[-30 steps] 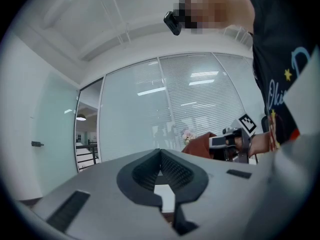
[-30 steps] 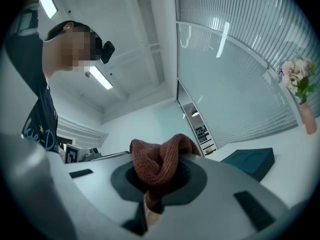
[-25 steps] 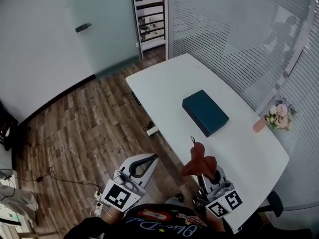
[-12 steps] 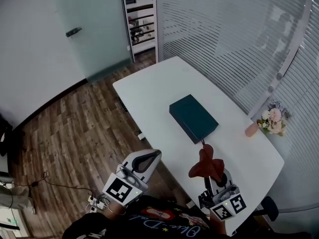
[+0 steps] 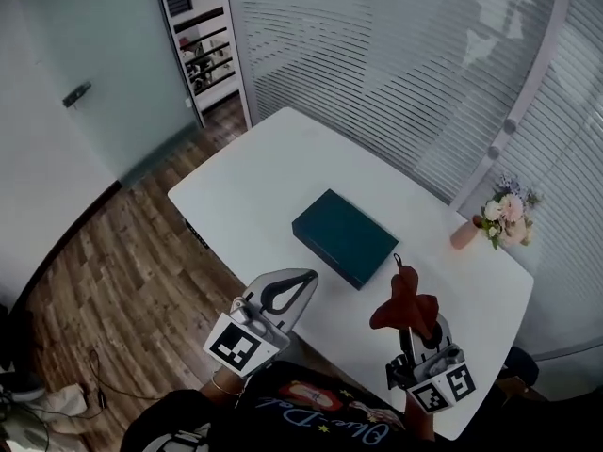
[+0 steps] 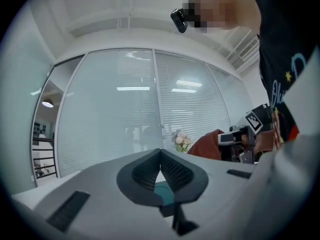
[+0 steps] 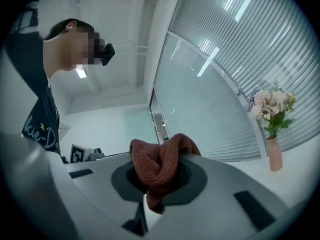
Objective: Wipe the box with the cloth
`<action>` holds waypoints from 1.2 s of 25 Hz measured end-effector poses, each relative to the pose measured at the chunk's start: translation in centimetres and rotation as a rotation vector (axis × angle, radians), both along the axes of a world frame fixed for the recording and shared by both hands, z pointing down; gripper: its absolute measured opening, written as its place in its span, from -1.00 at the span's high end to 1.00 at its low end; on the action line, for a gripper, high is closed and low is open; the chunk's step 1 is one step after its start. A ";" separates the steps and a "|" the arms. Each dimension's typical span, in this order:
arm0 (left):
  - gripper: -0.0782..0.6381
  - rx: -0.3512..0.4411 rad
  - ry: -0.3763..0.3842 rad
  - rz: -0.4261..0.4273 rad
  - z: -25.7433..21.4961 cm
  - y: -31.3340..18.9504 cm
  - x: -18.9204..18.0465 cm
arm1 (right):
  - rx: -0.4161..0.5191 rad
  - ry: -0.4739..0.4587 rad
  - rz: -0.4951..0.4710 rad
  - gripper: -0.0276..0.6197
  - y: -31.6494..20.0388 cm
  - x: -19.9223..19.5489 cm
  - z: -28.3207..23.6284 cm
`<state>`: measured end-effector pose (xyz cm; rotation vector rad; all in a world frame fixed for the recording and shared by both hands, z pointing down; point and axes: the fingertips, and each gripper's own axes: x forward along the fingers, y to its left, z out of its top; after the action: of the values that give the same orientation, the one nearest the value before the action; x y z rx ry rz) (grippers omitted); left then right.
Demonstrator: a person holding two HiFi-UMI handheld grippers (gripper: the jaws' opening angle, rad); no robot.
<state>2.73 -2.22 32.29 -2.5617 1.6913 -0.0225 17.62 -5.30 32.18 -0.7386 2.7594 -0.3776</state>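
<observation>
A dark teal box [image 5: 344,237] lies flat near the middle of the white table [image 5: 254,182]. My right gripper [image 5: 415,323] hovers over the table's near right part, shut on a rust-red cloth [image 5: 403,301] that bunches up above its jaws; the cloth [image 7: 161,166] fills the jaws in the right gripper view. My left gripper [image 5: 303,281] is at the table's near edge, just short of the box, its jaws shut with nothing between them. In the left gripper view its tips [image 6: 160,153] meet, and a sliver of the teal box [image 6: 164,193] shows below them.
A pink vase with flowers [image 5: 497,213] stands at the table's right edge, also seen as flowers [image 7: 271,109] in the right gripper view. Glass walls with blinds [image 5: 396,73] close the far side. Wood floor [image 5: 113,281] lies to the left.
The view has shifted, so table and box sit further left and lower. Both grippers have come forward over the table's near edge, the right one still carrying the cloth.
</observation>
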 end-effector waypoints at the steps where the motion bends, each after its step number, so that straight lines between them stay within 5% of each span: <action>1: 0.77 0.009 -0.010 0.022 -0.3 -1.1 -0.8 | 0.007 0.014 0.023 0.83 -0.7 -0.6 0.3; 14: 0.77 0.003 -0.007 0.164 0.8 -10.2 -10.2 | 0.005 0.187 0.186 0.83 -7.5 -10.3 2.9; 24: 0.77 -0.056 0.003 0.206 5.0 -16.4 -14.5 | 0.009 0.361 0.192 0.83 -18.9 -15.6 6.5; 30: 0.77 -0.050 0.036 0.264 5.5 -18.7 -14.0 | 0.010 0.524 0.165 0.83 -23.7 -19.9 8.5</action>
<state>-11.27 -20.95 37.77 -2.8157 1.3652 -0.0041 -2.31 -28.98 40.73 -1.1997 3.1355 -0.1485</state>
